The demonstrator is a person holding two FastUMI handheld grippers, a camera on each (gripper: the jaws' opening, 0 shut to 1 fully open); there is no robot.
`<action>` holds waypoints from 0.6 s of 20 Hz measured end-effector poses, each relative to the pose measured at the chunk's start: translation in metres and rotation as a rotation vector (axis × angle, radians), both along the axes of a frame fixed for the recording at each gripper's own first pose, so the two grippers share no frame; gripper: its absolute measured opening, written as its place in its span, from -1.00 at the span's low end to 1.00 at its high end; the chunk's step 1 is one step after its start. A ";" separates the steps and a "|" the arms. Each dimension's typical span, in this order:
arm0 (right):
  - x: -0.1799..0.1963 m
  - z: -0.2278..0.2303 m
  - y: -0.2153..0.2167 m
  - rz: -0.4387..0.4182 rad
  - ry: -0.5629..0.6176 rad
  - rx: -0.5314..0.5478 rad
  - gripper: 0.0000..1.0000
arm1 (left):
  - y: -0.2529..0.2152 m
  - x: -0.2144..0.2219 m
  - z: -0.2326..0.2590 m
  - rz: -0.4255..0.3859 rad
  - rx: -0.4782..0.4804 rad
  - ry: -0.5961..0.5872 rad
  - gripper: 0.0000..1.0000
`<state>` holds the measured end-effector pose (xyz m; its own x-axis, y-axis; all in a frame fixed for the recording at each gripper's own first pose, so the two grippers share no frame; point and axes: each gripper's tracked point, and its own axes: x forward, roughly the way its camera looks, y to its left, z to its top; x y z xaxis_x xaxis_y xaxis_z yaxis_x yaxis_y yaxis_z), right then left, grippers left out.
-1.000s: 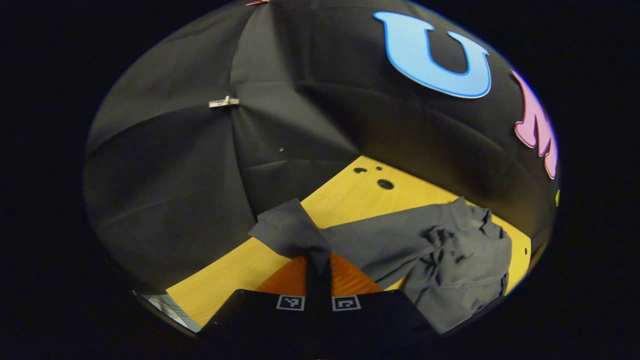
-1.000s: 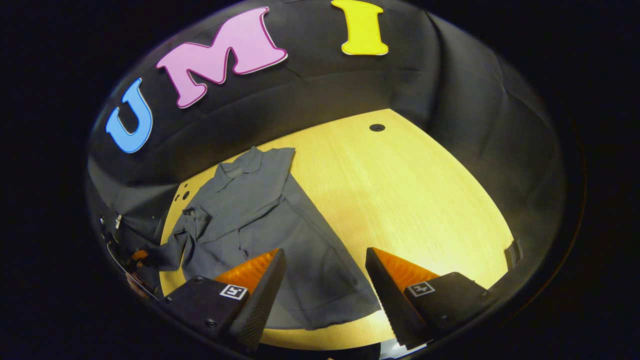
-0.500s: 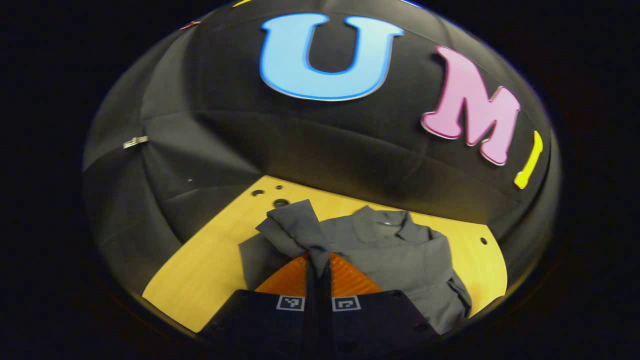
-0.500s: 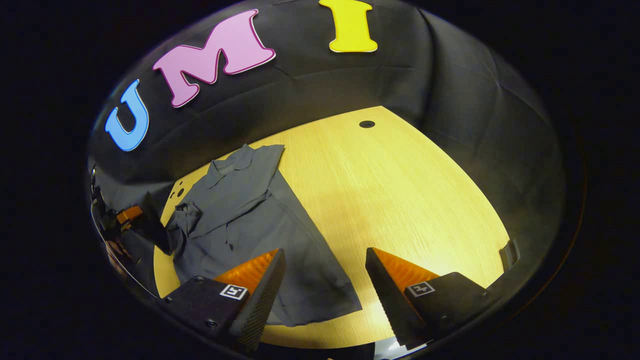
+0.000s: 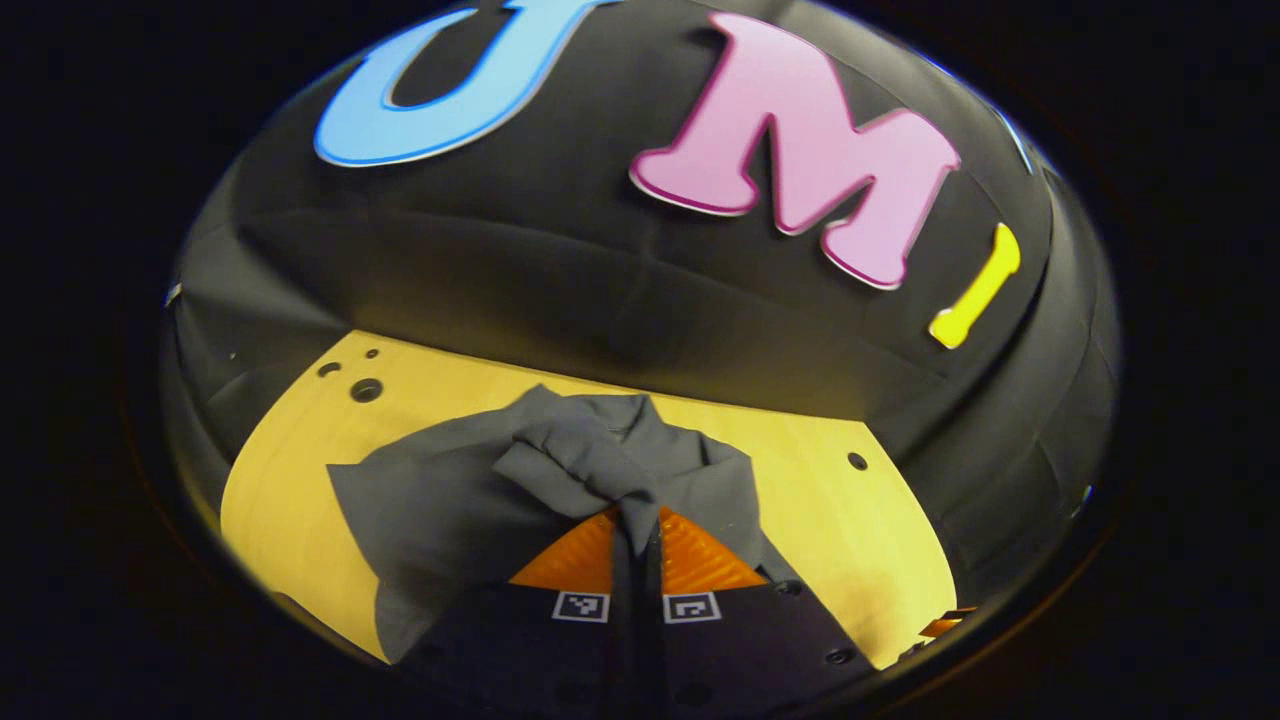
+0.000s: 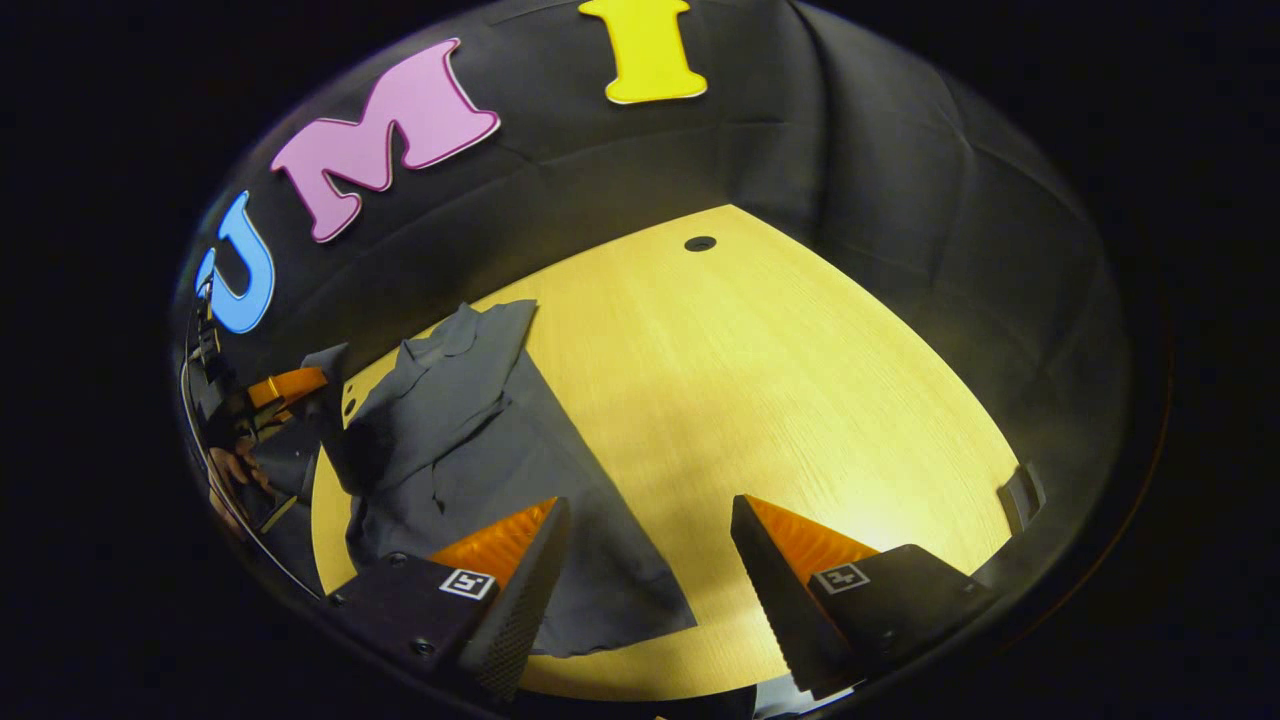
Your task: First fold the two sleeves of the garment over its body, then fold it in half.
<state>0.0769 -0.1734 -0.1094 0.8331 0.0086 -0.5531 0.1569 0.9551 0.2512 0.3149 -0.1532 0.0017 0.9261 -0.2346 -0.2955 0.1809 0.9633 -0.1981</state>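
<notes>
left gripper (image 5: 637, 520): clamped on the sleeve (image 5: 575, 465), lifted at lower centre
right gripper (image 6: 650, 560): jaws apart, nothing held
garment (image 6: 480, 440): spread on the table (image 6: 780, 400), left of the right gripper, body directly beneath the sleeve

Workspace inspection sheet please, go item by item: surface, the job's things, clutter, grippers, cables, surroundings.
Surface: light wooden table with a few round holes near its far edge.
Job's things: grey garment lying on the table's left part in the right gripper view; one sleeve is lifted and carried over the body.
Clutter: nothing seen.
Grippers: left gripper shut on the sleeve, held above the garment; right gripper open, holding nothing, over the garment's near hem and bare table.
Cables: nothing seen.
Surroundings: black cloth wall behind and beside the table; a small dark fitting at the table's right edge.
</notes>
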 end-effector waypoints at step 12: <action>-0.014 -0.038 -0.016 0.067 0.069 -0.056 0.99 | -0.130 0.040 -0.052 -0.147 0.099 0.117 -0.80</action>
<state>0.0628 -0.1890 -0.1477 0.7918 0.0308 -0.6101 0.1071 0.9763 0.1882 0.3550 -0.2835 -0.0506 0.8418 -0.3294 -0.4276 0.3023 0.9440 -0.1320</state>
